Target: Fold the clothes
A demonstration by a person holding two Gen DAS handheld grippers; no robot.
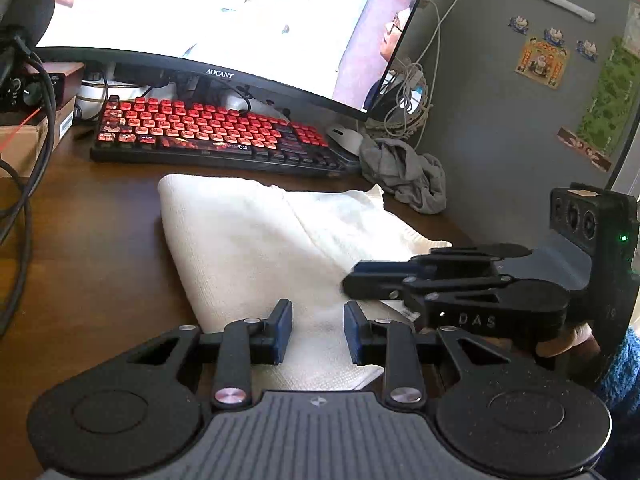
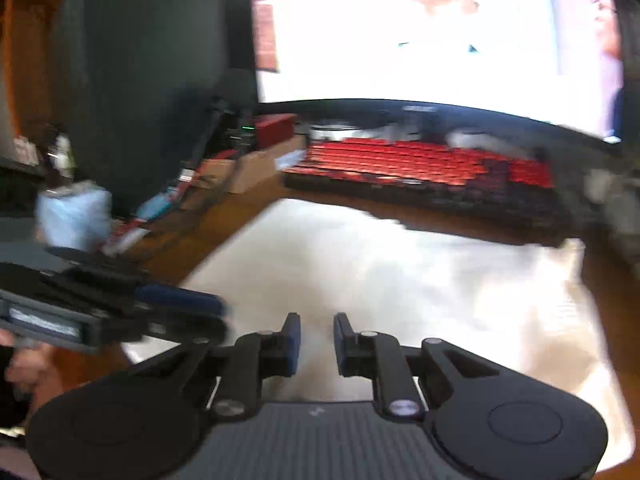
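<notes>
Both grippers, left (image 1: 318,330) and right (image 2: 317,344), low over white garment (image 1: 256,240), jaws released; keyboard (image 1: 208,132), grey cloth (image 1: 404,172) behind on counter (image 1: 100,240)

We are looking at a home desk used as a computer corner. A wide curved monitor (image 1: 224,28) is playing video at the far side of a brown wooden desk (image 1: 100,240), with a red-keyed keyboard (image 1: 212,136) sitting just in front of it and a white mouse (image 1: 346,138) lying to its right. Cartoon magnets (image 1: 540,62) are sticking to a grey panel (image 1: 500,120) on the right, and cardboard boxes (image 1: 36,136) and cables (image 1: 24,152) are crowding the left.
</notes>
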